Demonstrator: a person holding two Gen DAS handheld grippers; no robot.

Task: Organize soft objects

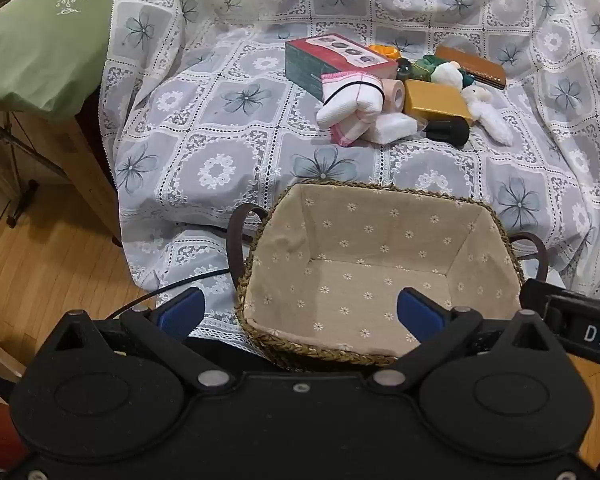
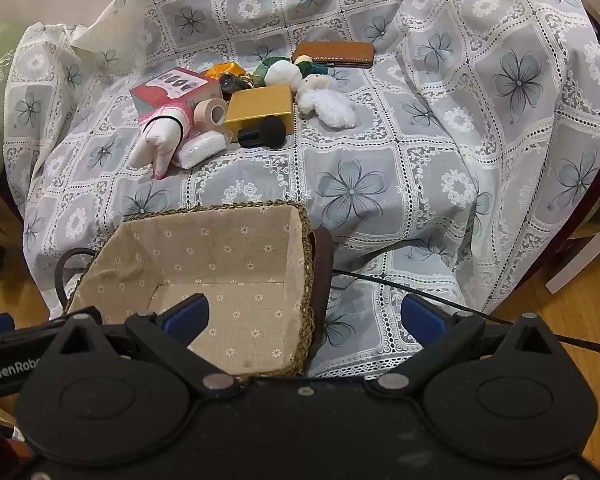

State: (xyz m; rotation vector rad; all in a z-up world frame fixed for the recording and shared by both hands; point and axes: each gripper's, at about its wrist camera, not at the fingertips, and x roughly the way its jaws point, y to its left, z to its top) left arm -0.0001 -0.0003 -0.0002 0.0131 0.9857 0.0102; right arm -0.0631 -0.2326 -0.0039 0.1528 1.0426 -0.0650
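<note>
Hovering low at the near edge of the lace-trimmed white cloth with grey flower squares [image 1: 220, 136], both grippers sit spread wide with nothing between their blue-padded fingers. The left gripper [image 1: 300, 312] hangs over the near left corner of the woven straw basket lined with beige daisy-print fabric [image 1: 380, 280], one finger outside its braided rim and the other above the lining; the right gripper [image 2: 304, 314] straddles the same basket's right wall [image 2: 220, 264], where a dark brown leather strap handle [image 2: 320, 276] stands up. The basket holds only its soft liner. Farther back on the cloth, well apart from the basket, the things lie in a tight cluster: a rolled white terry towel with pink stitched edging, cinched by a thin black band [image 1: 352, 106], resting against a glossy red and green carton [image 1: 332, 60]; a small white folded pad [image 1: 392, 128] just beside the towel; a peach roll of tape [image 1: 394, 94]; a matte gold rectangular box [image 1: 436, 98]; a black cylinder [image 1: 448, 130] in front of it; a fluffy white plush toy [image 1: 486, 114]; a green and white soft toy [image 1: 444, 70]; and a tan leather case with a zip [image 1: 472, 65] at the back. A sage green pillow with white script [image 1: 40, 32] slumps to the left.
</note>
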